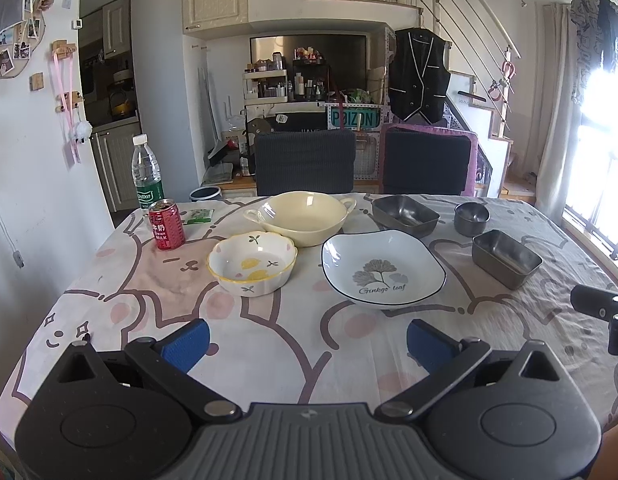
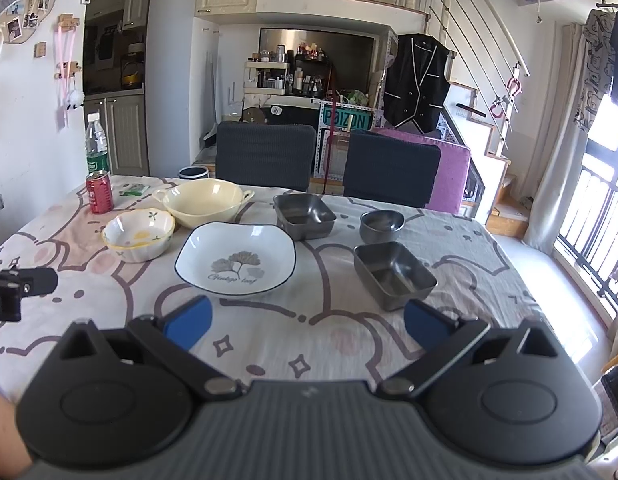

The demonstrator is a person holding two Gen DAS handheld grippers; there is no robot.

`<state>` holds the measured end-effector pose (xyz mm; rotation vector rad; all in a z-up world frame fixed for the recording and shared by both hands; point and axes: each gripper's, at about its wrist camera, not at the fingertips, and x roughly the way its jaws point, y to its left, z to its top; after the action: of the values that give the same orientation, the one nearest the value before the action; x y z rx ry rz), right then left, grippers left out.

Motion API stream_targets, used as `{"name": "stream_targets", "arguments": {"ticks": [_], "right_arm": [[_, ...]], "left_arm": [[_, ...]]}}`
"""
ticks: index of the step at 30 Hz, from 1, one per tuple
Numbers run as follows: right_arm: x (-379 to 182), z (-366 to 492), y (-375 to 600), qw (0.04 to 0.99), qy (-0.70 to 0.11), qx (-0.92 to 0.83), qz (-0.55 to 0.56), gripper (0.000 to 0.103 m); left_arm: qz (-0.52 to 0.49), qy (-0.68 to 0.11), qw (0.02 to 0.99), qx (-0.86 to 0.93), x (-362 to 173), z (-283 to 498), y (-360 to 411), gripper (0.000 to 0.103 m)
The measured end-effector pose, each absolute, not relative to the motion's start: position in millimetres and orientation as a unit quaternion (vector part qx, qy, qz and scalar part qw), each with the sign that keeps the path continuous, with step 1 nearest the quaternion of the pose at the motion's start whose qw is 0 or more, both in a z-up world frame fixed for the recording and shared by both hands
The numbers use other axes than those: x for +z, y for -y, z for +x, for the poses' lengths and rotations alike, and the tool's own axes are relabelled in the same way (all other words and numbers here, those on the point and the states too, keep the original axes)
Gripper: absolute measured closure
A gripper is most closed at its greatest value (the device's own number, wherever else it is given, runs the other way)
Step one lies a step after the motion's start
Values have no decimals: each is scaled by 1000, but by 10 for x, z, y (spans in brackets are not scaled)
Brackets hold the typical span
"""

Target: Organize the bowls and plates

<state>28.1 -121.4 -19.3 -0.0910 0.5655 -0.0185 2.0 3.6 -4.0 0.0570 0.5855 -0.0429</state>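
Dishes lie unsorted mid-table: flowered bowl (image 1: 251,264), yellow bowl (image 1: 301,216), white plate (image 1: 383,266) and three metal tins apart, nothing stacked. Left gripper (image 1: 307,342) hangs wide open, empty, over the near edge.

Right gripper (image 2: 307,320), likewise spread and empty, faces the nearest tin (image 2: 394,274).

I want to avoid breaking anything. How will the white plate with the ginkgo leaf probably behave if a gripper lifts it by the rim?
The ginkgo plate looks like glazed ceramic, so probably stiff, slippery and breakable. It is wide and shallow; a rim grip may let it tilt. The tablecloth beneath may drag if pushed.
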Motion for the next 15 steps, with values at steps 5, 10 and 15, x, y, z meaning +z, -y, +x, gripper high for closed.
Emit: {"name": "stream_targets", "arguments": {"ticks": [5, 10, 15], "right_arm": [[-192, 285, 1215, 959, -280, -9, -46, 0], [-188, 281, 1221, 959, -281, -8, -47, 0], [-188, 280, 1220, 958, -282, -8, -48, 0]], "left_arm": [[28, -289, 957, -21, -40, 20, -34, 0], [27, -289, 957, -21, -64, 15, -29, 0], [27, -290, 956, -22, -63, 16, -33, 0]]}}
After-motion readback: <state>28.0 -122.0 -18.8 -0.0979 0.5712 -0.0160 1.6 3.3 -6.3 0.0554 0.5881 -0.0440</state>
